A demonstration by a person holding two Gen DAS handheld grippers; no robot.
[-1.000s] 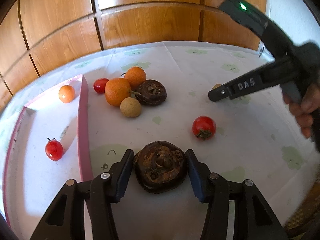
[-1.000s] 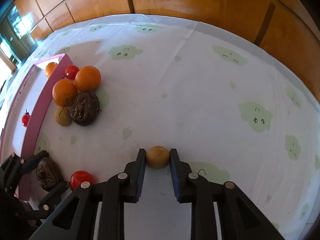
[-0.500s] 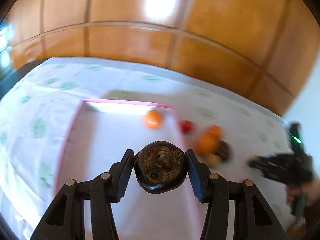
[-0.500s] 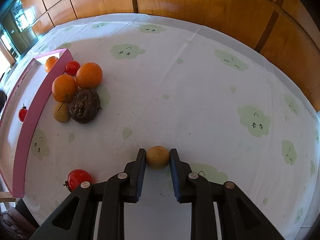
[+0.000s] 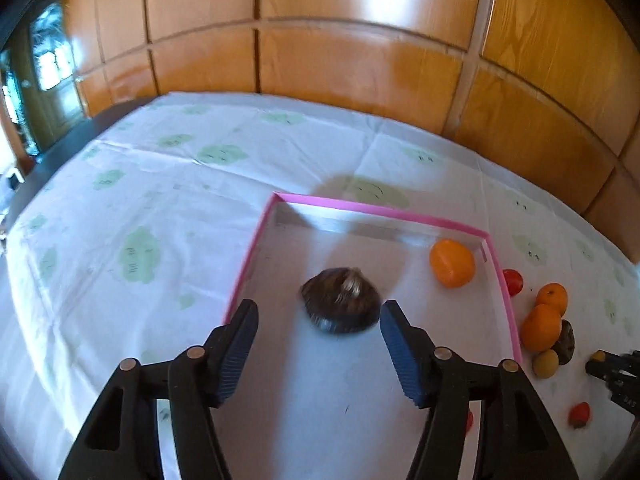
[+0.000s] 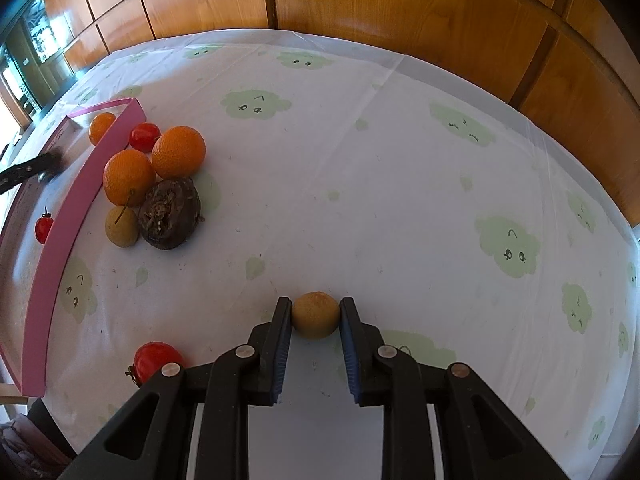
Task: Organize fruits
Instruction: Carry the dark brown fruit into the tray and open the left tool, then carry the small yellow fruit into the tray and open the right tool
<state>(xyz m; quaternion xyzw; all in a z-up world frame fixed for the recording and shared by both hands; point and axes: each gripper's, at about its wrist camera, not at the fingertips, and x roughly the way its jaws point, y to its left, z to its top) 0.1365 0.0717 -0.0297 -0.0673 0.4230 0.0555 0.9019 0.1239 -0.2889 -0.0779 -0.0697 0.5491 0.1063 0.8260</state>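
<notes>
Between the spread jaws of the left gripper [image 5: 316,354], and a little ahead of their blue pads, lies the dark brown, wrinkled round fruit [image 5: 340,306]; it is blurred, touches neither pad, and seems to sit on or just above the white floor of the pink-rimmed shallow box [image 5: 256,236]. So the left jaws stand wide and hold nothing, with the fruit dead ahead on their centre line. Also inside the box are a small orange fruit [image 5: 452,263] near the far right corner and a little red cherry tomato [image 6: 43,229] by the near wall.

Over on the tabletop [image 6: 400,184], the right gripper [image 6: 315,318] has its jaws narrowed on a small tan round fruit [image 6: 315,315], both pads touching its sides. The box lies well off to that gripper's left, so I judge its coming move is a carry leftward over the pink wall.

Outside the box, just beside its wall, cluster two larger oranges [image 6: 178,152], a red tomato [image 6: 144,137], a pale yellow-green round fruit [image 6: 121,227] and a second dark wrinkled fruit [image 6: 170,213]. Another red tomato [image 6: 156,360] sits alone, nearest the right gripper.
</notes>
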